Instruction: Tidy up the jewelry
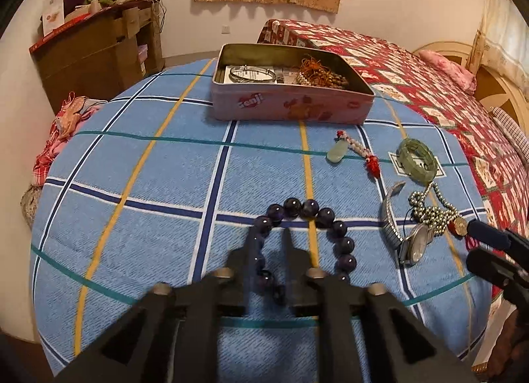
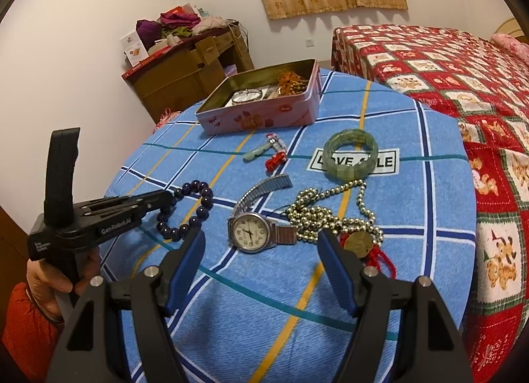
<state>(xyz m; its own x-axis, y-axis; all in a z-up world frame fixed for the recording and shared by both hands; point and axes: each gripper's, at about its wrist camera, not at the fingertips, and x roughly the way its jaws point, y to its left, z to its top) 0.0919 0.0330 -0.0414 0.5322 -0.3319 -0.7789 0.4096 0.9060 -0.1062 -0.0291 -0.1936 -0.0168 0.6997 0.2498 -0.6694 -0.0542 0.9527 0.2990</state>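
A purple bead bracelet (image 1: pixel 325 217) (image 2: pixel 201 204) lies on the blue plaid cloth (image 1: pixel 148 217). My left gripper (image 1: pixel 269 234) (image 2: pixel 170 199) is open, and the bracelet's left strand runs between its fingers without being pinched. Above a silver wristwatch (image 2: pixel 248 232) (image 1: pixel 416 244) hovers my right gripper (image 2: pixel 261 234) (image 1: pixel 479 247), open wide and holding nothing. A silvery bead necklace (image 2: pixel 317 214) with a coin charm, a green jade bangle (image 2: pixel 350 154) (image 1: pixel 415 159) and a jade pendant (image 2: pixel 254 154) on a red-and-white cord lie nearby. At the far edge stands an open pink tin (image 1: pixel 291 108) (image 2: pixel 264 118) with jewelry in it.
A bed with a red patchwork cover (image 2: pixel 463 68) borders the cloth on the right. A wooden cabinet (image 1: pixel 99 49) piled with clothes stands by the far wall. Crumpled fabric (image 1: pixel 66 125) lies at the left edge. A hand (image 2: pixel 49 287) in a red sleeve holds the left gripper.
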